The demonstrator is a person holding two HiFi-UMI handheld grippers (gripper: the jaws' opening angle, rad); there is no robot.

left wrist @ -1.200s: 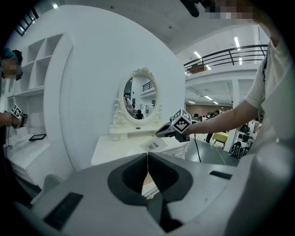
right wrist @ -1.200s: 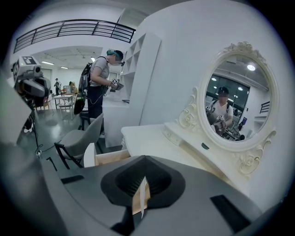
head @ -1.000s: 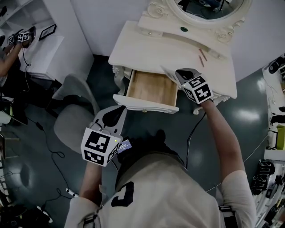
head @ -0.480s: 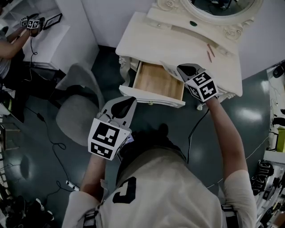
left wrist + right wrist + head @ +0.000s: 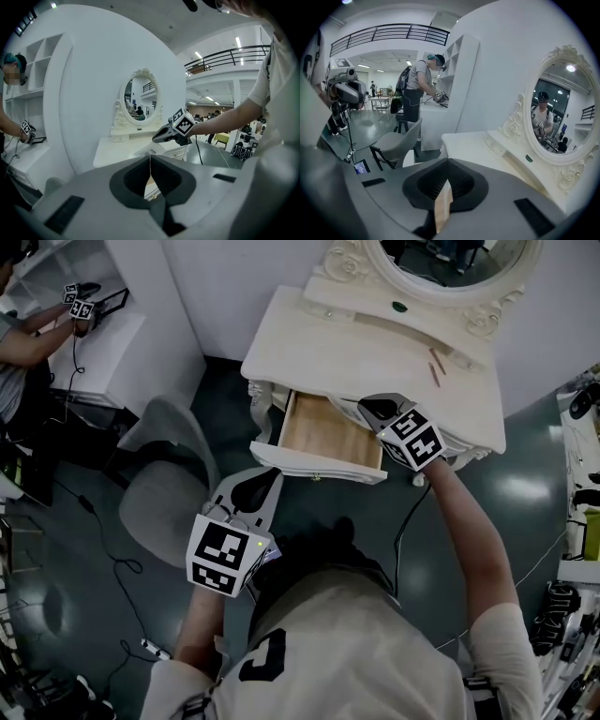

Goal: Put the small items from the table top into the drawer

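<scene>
White desk (image 5: 328, 343) against a pale wall (image 5: 234, 287), with a carved oval mirror (image 5: 441, 259) at the back. On top, two thin reddish sticks (image 5: 435, 365) side by side near the right end, and a small green thing (image 5: 399, 307) on the ledge under the mirror. Drawer (image 5: 328, 427) pulled out at the front, pale wood inside.

Right claw (image 5: 366, 409) clenched on a thin flat card (image 5: 443, 208), gripped edge-on between the jaws. Held above the drawer's right end, at the desk's front edge. Left claw (image 5: 262, 482) lower and nearer, off the drawer's front left corner and over the floor, jaws pressed together on nothing.

Dark glossy floor (image 5: 525, 484) all round, patches of glare on it, a black cable (image 5: 103, 540) trailing across. Grey chair (image 5: 159, 493) left of the desk, turned aside. At upper left, a second desk (image 5: 103, 343), also white, and another person's arm (image 5: 28, 334) reaching over it.

From the gripper views: a large open hall, a railed balcony (image 5: 393, 33) overhead, strip lights (image 5: 239, 42) on the ceiling.
</scene>
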